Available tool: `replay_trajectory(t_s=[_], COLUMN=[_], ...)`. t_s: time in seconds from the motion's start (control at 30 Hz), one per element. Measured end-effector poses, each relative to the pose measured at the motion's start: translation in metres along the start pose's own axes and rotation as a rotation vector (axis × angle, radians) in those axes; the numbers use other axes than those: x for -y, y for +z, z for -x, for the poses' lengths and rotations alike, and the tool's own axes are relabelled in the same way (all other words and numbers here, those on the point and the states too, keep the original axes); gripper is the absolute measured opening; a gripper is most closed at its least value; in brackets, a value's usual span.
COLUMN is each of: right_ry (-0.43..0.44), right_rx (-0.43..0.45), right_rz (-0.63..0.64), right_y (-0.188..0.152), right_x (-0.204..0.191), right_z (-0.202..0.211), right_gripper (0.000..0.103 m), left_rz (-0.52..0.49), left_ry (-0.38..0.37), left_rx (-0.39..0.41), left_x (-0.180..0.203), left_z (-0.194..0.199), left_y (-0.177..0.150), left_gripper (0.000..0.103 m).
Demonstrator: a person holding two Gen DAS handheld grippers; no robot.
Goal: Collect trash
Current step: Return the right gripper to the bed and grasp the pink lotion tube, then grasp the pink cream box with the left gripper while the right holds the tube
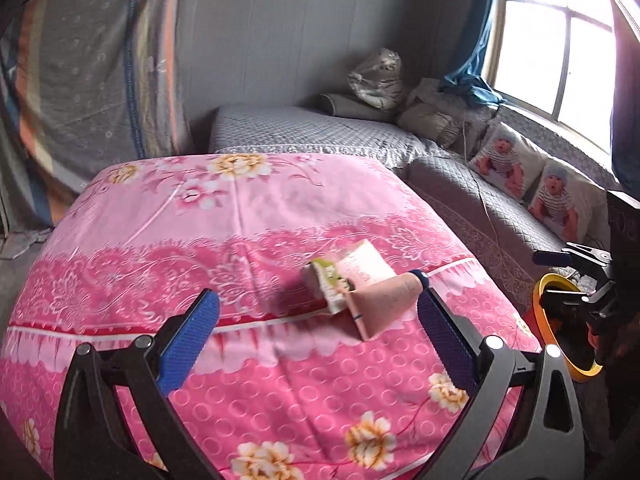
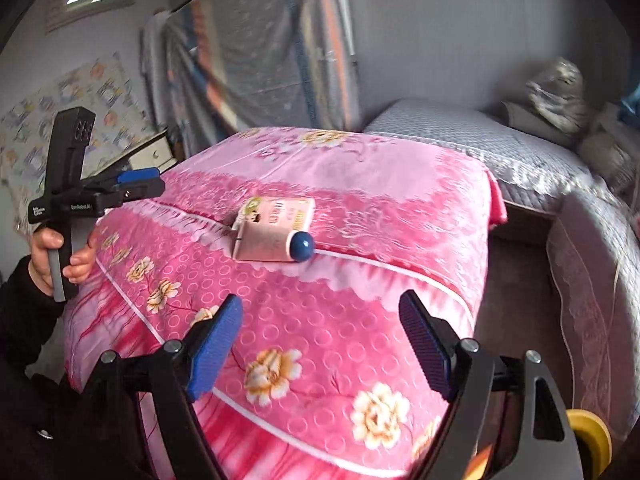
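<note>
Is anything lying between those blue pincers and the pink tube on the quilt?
Nothing visible does. The left gripper is open with the pink tube just ahead, near its right finger. The right gripper is open too, with only bare pink quilt before the tube. A small carton lies behind, touching it.

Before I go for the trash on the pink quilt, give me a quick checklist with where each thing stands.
1. Left gripper open and empty: ok.
2. Right gripper open and empty: ok.
3. Pink tube lying on the quilt, not yet grasped: ok.
4. Small carton free to lift: not ok, the tube lies against it.
5. Orange bin within reach at the quilt's edge: cannot tell.
</note>
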State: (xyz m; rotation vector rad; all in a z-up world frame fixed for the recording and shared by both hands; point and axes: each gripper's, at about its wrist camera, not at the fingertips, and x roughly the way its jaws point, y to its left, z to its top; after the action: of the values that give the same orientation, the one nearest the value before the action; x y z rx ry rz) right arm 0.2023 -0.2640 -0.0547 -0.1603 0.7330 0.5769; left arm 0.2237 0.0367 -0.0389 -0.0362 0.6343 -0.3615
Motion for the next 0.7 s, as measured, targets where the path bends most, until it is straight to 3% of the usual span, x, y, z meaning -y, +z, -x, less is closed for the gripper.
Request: replay_trajectory(t_s=[0.27,0.7], right_ry=[0.085,0.191], right_rx=[-0.153,-0.265], right_rz=[0.105,0.132], right_y=[0.037,0.046], right_x=[-0.003,-0.005], right_z=[-0.092,-0.142], right_gripper=[0.071,0.061], left_rz=[0.117,0.165], left_ry=[0.020,-0.016], left_rx=[0.026,0.014], left_x=[-0.048,-0.050], left_z=[0.035,0.027], left_y=[-0.021,-0.023], left_gripper=[0.095,0.095])
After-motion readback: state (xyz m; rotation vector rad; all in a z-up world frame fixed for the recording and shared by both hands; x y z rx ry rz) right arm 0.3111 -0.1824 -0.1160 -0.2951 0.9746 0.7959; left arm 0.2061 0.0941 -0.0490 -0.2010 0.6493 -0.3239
